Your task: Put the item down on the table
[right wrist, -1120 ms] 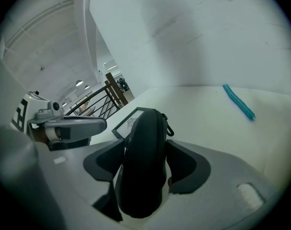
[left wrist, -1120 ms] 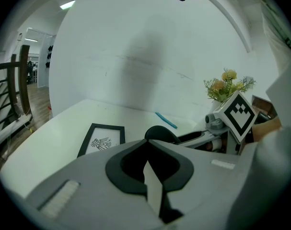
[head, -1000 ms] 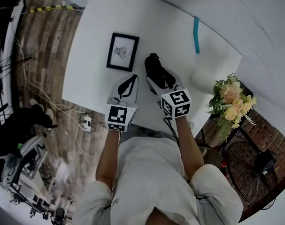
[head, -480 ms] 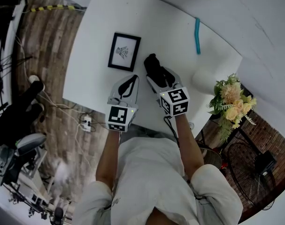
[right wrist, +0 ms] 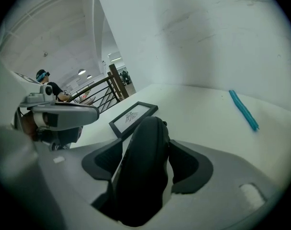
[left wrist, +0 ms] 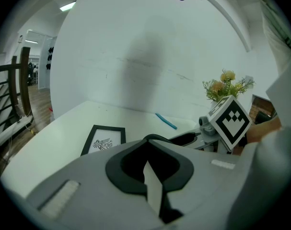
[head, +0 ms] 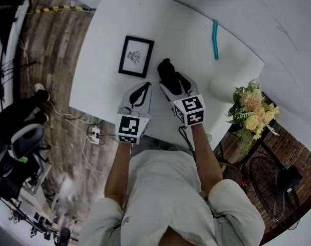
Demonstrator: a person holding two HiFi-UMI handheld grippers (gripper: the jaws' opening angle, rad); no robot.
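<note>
Between right gripper jaws, now opening: black item; left gripper jaws together, empty.

The person working my rig wears a pale short-sleeved shirt. Left gripper and right gripper are light grey shells with black jaw linings, each carrying a white cube of black square markers. Right jaws are opening, a black item between them.
</note>
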